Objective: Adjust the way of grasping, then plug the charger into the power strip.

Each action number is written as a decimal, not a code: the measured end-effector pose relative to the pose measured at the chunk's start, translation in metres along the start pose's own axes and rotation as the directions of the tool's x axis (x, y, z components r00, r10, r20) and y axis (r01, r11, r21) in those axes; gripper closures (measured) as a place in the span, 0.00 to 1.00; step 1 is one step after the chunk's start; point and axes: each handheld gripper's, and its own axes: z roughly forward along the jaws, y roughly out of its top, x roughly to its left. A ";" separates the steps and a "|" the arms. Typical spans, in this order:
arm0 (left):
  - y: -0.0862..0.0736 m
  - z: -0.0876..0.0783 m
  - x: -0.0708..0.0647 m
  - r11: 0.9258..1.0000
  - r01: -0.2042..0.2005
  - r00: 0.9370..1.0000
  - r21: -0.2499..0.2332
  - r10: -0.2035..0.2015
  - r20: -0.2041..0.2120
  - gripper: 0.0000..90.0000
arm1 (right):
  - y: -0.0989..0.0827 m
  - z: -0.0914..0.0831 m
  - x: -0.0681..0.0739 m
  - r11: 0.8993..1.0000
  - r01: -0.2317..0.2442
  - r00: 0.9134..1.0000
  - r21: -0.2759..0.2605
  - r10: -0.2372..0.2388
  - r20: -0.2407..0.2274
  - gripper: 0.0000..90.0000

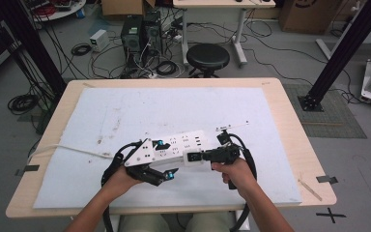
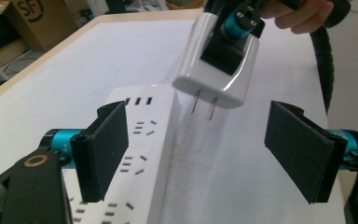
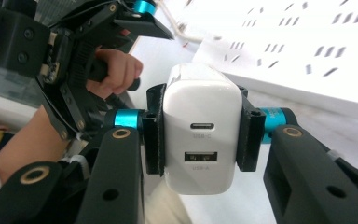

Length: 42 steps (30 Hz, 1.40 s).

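Two flat prongs on the white charger [image 2: 216, 56] must meet a matching pair of slots in the power strip [image 2: 137, 140], and they hang in the air just beside its edge. The right gripper [image 3: 200, 135] clamps the charger by its sides (USB ports facing its camera). The left gripper [image 2: 200, 154] stands wide with nothing between its pads. Best to square the prongs over a socket, steady the strip with the left, then press straight down.
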 end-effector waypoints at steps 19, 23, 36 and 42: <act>-0.024 -0.035 0.013 0.992 0.125 0.977 -0.016 -0.125 -0.172 0.24 | -0.019 -0.037 -0.006 0.985 0.165 0.979 -0.058 -0.156 0.133 0.70; -0.030 -0.046 0.018 0.988 0.147 0.967 -0.038 -0.151 -0.206 0.24 | -0.022 -0.047 -0.008 0.982 0.182 0.969 -0.051 -0.170 0.177 0.70; -0.036 -0.064 0.022 0.984 0.170 0.949 -0.057 -0.179 -0.258 0.24 | -0.025 -0.067 -0.005 0.971 0.237 0.933 0.008 -0.230 0.278 0.70; -0.040 -0.071 0.024 0.982 0.183 0.941 -0.056 -0.191 -0.278 0.24 | -0.027 -0.072 -0.006 0.964 0.262 0.915 0.045 -0.263 0.305 0.70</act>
